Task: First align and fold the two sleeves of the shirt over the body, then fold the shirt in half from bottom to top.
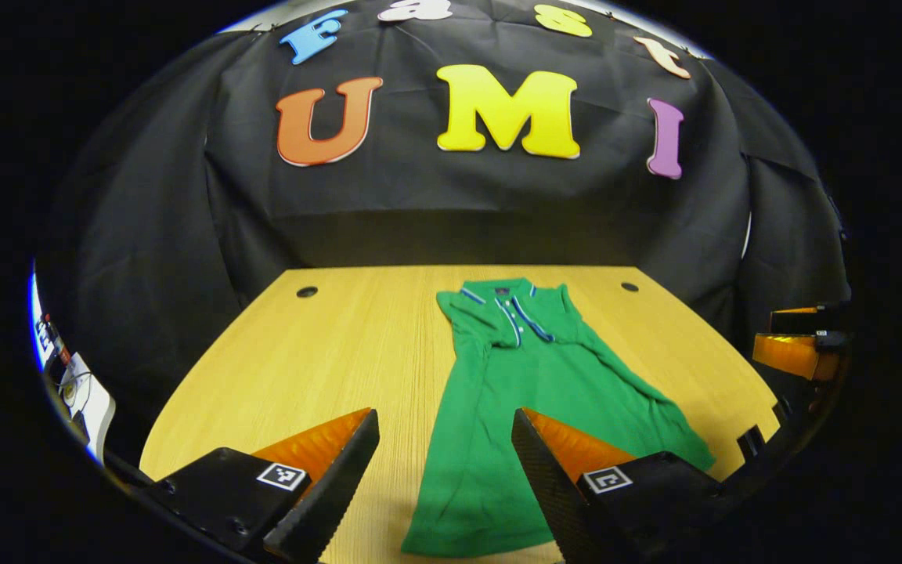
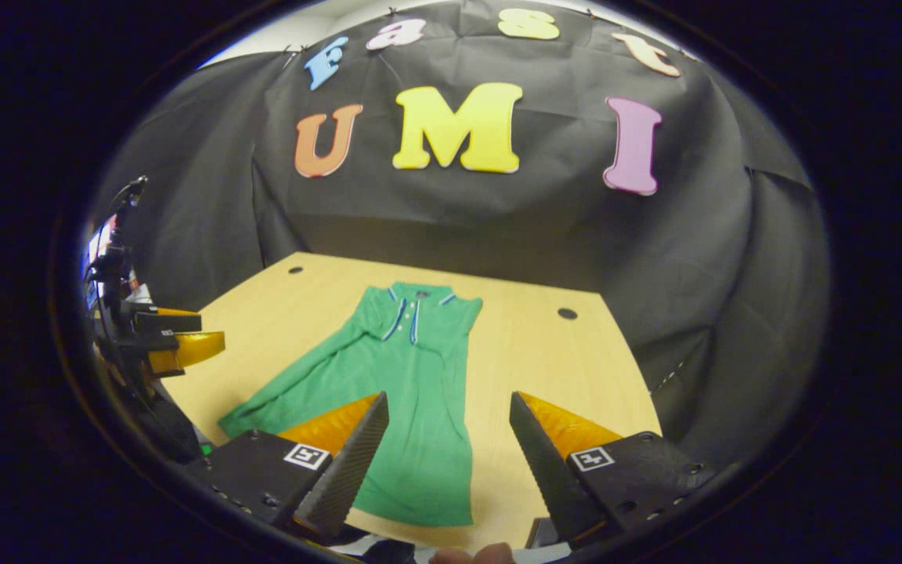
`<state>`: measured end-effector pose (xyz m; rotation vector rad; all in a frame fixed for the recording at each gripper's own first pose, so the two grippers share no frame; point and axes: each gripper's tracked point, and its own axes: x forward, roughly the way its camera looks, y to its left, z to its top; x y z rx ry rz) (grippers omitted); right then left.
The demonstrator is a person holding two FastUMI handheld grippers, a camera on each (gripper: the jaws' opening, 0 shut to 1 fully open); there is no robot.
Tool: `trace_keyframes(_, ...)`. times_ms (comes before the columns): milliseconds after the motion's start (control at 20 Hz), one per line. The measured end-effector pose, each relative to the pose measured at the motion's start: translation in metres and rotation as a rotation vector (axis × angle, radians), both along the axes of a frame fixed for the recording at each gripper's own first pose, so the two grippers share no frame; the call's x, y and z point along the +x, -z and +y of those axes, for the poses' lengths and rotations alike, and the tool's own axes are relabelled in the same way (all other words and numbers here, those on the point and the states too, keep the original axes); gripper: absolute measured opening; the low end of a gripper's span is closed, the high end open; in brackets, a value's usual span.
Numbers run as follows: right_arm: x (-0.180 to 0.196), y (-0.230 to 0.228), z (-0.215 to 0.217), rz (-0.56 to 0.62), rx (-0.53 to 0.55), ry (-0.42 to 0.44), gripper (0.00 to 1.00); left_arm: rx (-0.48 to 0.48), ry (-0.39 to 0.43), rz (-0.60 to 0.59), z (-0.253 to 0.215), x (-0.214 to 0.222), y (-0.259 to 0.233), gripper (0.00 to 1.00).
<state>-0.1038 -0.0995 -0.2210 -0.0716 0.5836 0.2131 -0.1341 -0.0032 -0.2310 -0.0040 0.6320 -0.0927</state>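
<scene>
both grippers, left gripper point(image 1: 445, 462) and right gripper point(image 2: 449, 446), spread apart above green shirt point(image 1: 525, 392) on wooden table point(image 1: 326, 352), black-draped booth

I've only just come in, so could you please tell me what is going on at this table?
A person holds a tool in each hand above a green shirt lying flat on the wooden table, collar toward the booth wall. Both the left tool and the right tool are open and hold nothing. The shirt already looks narrow, as if its sleeves are folded in; the bottom-to-top fold is not yet done.
</scene>
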Motion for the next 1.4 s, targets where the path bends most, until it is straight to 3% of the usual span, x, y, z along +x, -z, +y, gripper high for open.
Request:
trace_keyframes(250, -0.040, 0.071, -0.023, 0.171, -0.016, 0.001, 0.97, 0.013, 0.046, 0.191, -0.001, -0.057, 0.068, 1.00)
trace_keyframes(550, -0.066, 0.140, -0.029, 0.375, -0.034, 0.004, 0.96, 0.059, 0.044, 0.304, 0.025, -0.068, 0.117, 1.00)
trace_keyframes(850, -0.065, 0.172, -0.022, 0.444, -0.043, 0.028, 0.95, 0.083, 0.078, 0.347, 0.029, -0.077, 0.126, 1.00)
trace_keyframes(1300, -0.065, 0.178, -0.016, 0.459, -0.025, 0.028, 0.94, 0.007, 0.008, 0.387, 0.018, -0.076, 0.128, 1.00)
trace_keyframes(1350, -0.066, 0.178, -0.017, 0.461, -0.021, 0.029, 0.93, 0.006, 0.012, 0.390, 0.014, -0.076, 0.129, 0.94)
trace_keyframes(1400, -0.067, 0.179, -0.017, 0.468, -0.018, 0.031, 0.83, 0.006, 0.016, 0.392, 0.011, -0.076, 0.129, 0.90)
